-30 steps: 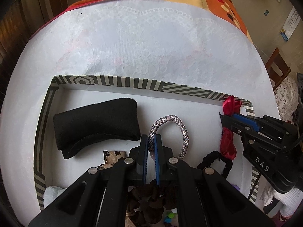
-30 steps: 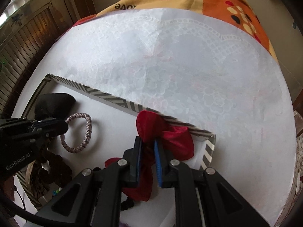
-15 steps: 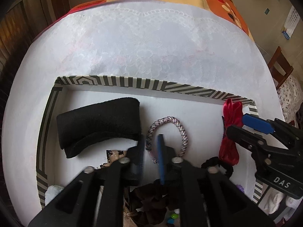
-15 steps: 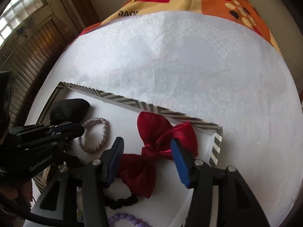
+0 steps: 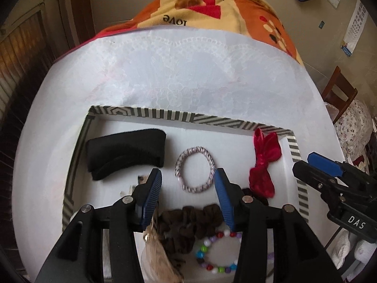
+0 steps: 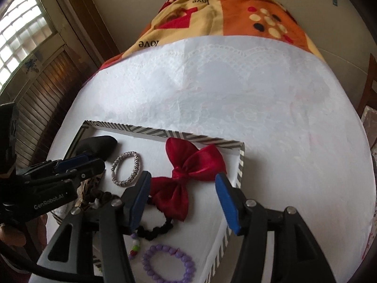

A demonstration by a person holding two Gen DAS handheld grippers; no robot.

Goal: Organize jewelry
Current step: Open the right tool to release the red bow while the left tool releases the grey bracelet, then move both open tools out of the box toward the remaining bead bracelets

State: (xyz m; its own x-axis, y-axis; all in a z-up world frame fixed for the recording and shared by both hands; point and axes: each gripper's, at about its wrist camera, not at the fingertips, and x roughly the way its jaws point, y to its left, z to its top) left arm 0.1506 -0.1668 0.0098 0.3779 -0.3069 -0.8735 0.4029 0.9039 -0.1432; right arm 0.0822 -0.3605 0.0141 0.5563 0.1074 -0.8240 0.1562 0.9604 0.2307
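A striped-rim tray (image 5: pixel 165 114) (image 6: pixel 150 131) lies on the white tablecloth. In it are a braided grey-pink bracelet (image 5: pixel 195 168) (image 6: pixel 126 168), a red bow (image 5: pixel 265 162) (image 6: pixel 188 174), a black pad (image 5: pixel 124 152) (image 6: pixel 99 145), a brown scrunchie (image 5: pixel 190 221), a multicoloured bead bracelet (image 5: pixel 218 252), a purple bead bracelet (image 6: pixel 169 265) and a black hair tie (image 6: pixel 153 231). My left gripper (image 5: pixel 188 184) is open and empty, raised just near the braided bracelet. My right gripper (image 6: pixel 182 184) is open and empty, above the red bow.
A patterned orange blanket (image 5: pixel 212 7) covers the far end beyond the white cloth (image 5: pixel 188 70). A wooden chair (image 5: pixel 339 89) stands at the right. Wooden shutters (image 6: pixel 44 89) are at the left. A tan feathery item (image 5: pixel 155 252) lies at the tray's near edge.
Both grippers opened and pulled back and up. The left let go of the braided bracelet, the right let go of the red bow; both items now lie in the tray.
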